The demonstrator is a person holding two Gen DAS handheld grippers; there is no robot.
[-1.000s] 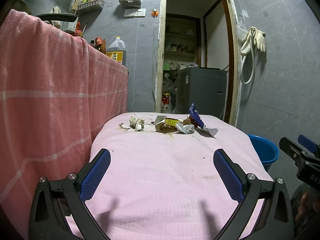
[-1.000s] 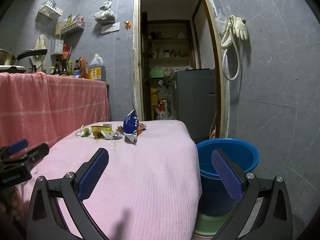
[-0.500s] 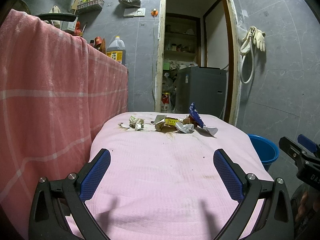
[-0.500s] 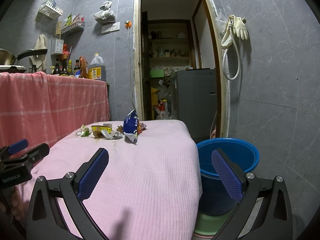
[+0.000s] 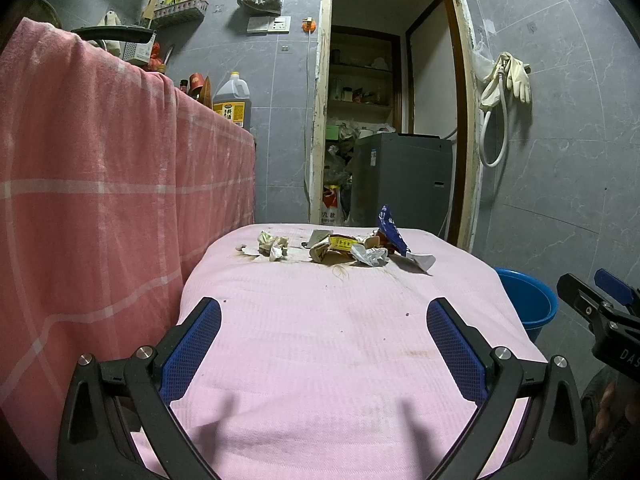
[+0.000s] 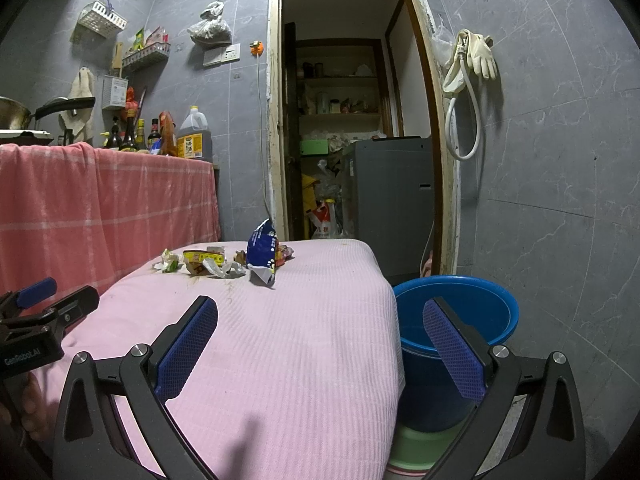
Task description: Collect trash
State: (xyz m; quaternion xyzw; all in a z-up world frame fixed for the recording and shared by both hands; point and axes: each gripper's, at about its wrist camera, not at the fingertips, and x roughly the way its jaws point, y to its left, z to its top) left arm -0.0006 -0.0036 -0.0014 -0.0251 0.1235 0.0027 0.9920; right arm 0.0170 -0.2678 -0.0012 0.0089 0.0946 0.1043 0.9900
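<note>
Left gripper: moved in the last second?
No. The left gripper sits the same against the trash pile and blue bucket; jaws equally wide open.

The table cover (image 6: 304, 344) was pale pink with a ribbed weave, the cloth (image 5: 100, 184) beside it salmon with white checks. Bucket (image 6: 476, 320) was bright blue, one wrapper (image 6: 262, 250) dark blue, walls (image 6: 560, 160) grey marbled tile.

On my pink-covered table (image 5: 320, 360) I count one upright blue wrapper (image 5: 390, 228), one yellow-labelled wrapper (image 5: 340, 245) just left of it, and two crumpled white paper wads (image 5: 274, 245), the second (image 5: 370, 257) in front of that wrapper. One blue bucket (image 6: 460, 320) stands right of the table.
</note>
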